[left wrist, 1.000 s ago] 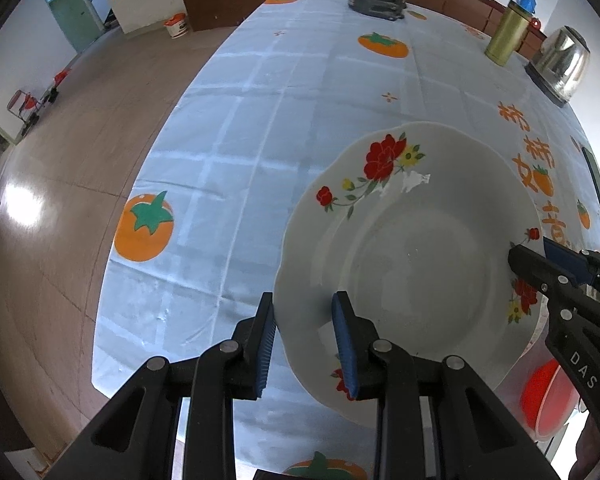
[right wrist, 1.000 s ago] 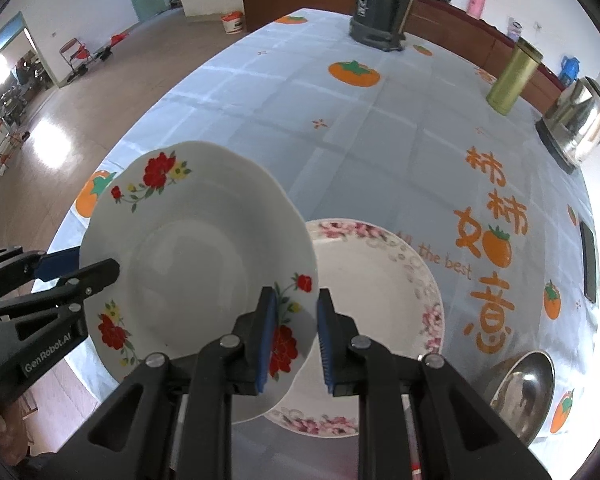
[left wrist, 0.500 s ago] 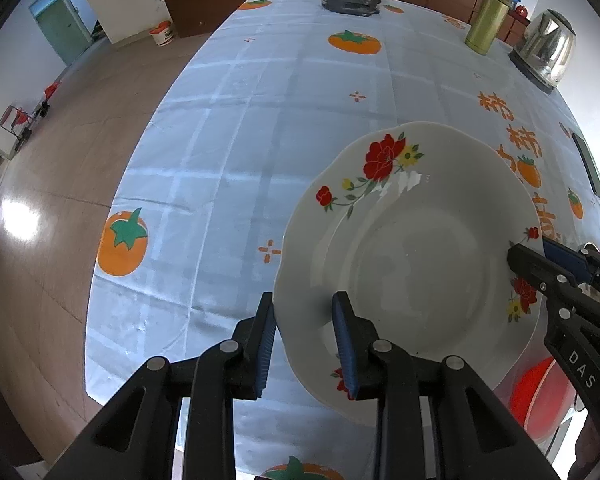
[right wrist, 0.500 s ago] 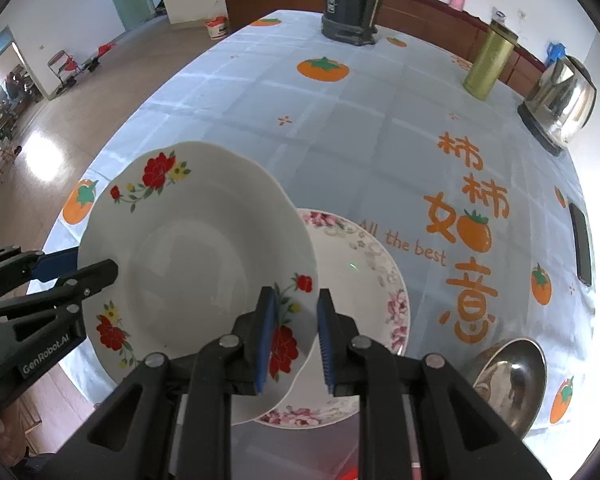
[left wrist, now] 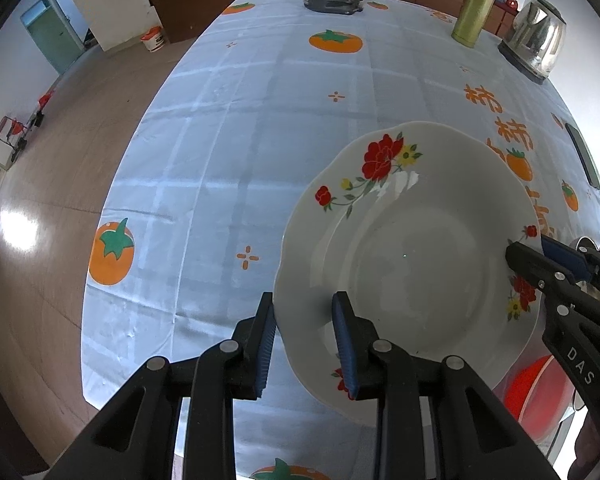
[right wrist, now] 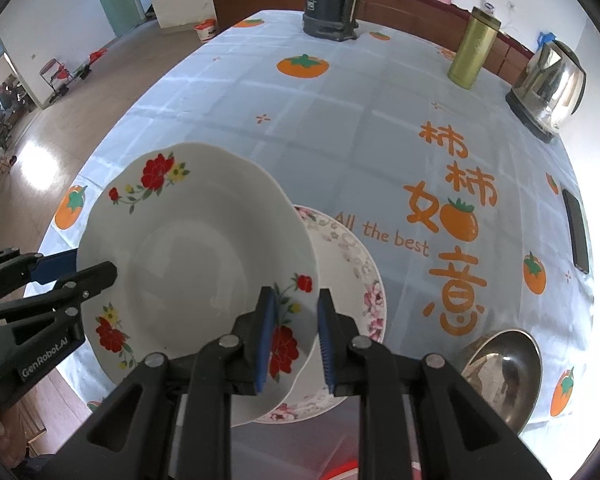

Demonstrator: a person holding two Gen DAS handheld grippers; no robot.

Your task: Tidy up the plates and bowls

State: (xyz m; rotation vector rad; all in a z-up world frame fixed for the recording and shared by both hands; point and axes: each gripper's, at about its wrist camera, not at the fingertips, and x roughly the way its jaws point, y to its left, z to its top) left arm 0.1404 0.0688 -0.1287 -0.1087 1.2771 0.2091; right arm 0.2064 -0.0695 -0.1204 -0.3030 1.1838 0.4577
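Plate (left wrist: 412, 248) betw. both hand-held grippers

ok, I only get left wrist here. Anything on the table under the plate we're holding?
Observer: Yes. A pink plate lies on the table; the held plate covers its left part. I cannot tell whether they touch.
Operator: Any bowls nearby?
Observer: One steel bowl, upright, at the near right edge, apart from the pink plate.
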